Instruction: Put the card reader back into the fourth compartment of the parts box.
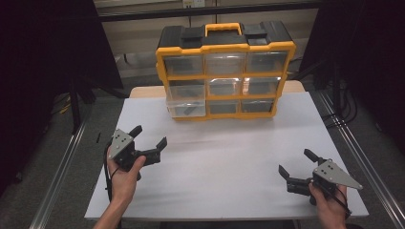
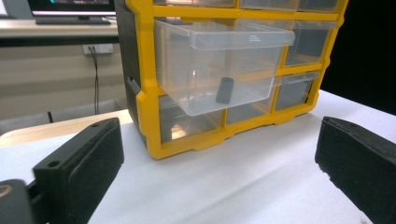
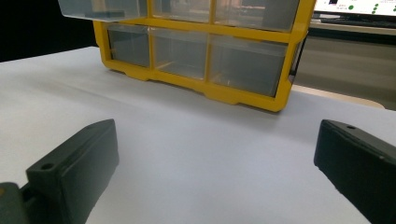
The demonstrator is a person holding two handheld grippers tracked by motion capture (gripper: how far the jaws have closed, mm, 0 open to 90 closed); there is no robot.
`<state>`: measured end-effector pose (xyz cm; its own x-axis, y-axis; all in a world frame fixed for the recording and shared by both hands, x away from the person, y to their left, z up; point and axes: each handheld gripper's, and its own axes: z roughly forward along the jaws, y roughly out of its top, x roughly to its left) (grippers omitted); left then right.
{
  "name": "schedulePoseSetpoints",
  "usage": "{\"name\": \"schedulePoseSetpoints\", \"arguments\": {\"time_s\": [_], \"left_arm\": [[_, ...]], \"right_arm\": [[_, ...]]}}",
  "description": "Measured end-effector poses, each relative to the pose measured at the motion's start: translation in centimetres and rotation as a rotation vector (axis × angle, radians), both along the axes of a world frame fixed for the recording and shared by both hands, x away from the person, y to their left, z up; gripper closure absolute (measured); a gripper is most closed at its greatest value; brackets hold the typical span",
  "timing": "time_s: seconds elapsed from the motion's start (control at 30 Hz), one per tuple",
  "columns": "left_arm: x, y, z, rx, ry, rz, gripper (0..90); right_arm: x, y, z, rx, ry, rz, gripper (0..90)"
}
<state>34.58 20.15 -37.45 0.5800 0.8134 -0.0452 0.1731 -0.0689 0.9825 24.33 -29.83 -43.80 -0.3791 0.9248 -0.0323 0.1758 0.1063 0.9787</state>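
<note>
One clear plastic drawer [image 1: 186, 109] juts out of the yellow-and-black plastic organiser cabinet [image 1: 224, 71] at the far edge of the white tabletop [image 1: 224, 162], with a small black oblong piece [image 2: 224, 90] leaning upright inside. It lies ahead of your left claw [image 1: 150, 137], the nearer one; both that and your right claw [image 1: 296, 163] hover with jaws spread wide, empty, well short of the cabinet.

Black claws [image 1: 149, 137] [image 1: 296, 164], grey three-cornered screwed top plates, black cables; forearms bare.
</note>
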Motion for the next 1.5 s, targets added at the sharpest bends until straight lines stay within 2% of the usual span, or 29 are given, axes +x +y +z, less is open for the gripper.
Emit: {"name": "schedulePoseSetpoints", "arguments": {"time_s": [0.03,0.13,0.33,0.4,0.5,0.63,0.8,0.83,0.9,1.0,1.17,1.2,1.5], "left_arm": [[-0.4,0.0,-0.1,0.016,-0.013,0.011,1.6],[-1.4,0.2,-0.4,0.004,-0.002,0.005,2.4],[-2.4,0.3,-1.6,-0.001,0.009,0.038,3.1],[-2.8,0.4,-2.1,-0.014,-0.005,0.062,3.7],[-3.2,0.6,-2.3,-0.02,-0.004,0.065,4.2],[-4.0,0.8,-2.8,-0.003,-0.005,0.068,4.1],[-4.3,1.4,-4.0,0.001,0.026,0.078,4.1],[-4.3,1.7,-4.5,0.003,0.046,0.085,3.9],[-4.3,1.8,-4.8,0.003,0.061,0.089,3.7],[-4.4,2.0,-5.1,0.022,0.068,0.087,3.7],[-4.5,2.5,-5.7,0.008,0.08,0.115,4.5],[-4.3,2.6,-5.9,0.002,0.102,0.103,4.5],[-3.8,2.6,-6.1,0.024,0.119,0.101,4.3]], "right_arm": [[0.0,0.0,0.0,0.0,0.0,0.0,0.0],[0.0,0.0,0.0,0.001,-0.001,-0.003,0.0],[0.0,0.0,0.0,0.0,0.001,-0.003,0.0],[0.0,0.0,0.0,0.0,-0.002,-0.004,0.0],[0.0,0.0,0.0,0.003,-0.002,-0.003,0.0],[-0.1,-0.1,0.0,-0.002,-0.002,-0.007,0.0],[0.0,-0.1,0.0,0.0,-0.003,-0.007,0.0],[0.0,0.0,0.0,-0.001,-0.002,-0.009,0.0],[-0.1,0.0,0.0,-0.002,-0.002,-0.008,0.0],[-0.1,0.0,0.0,-0.001,-0.002,-0.008,0.0],[-0.2,-0.1,0.0,0.001,-0.004,-0.006,0.0],[-0.2,-0.1,0.0,0.001,-0.004,-0.007,0.0],[-0.1,-0.2,0.0,0.003,0.0,-0.012,0.0]]}}
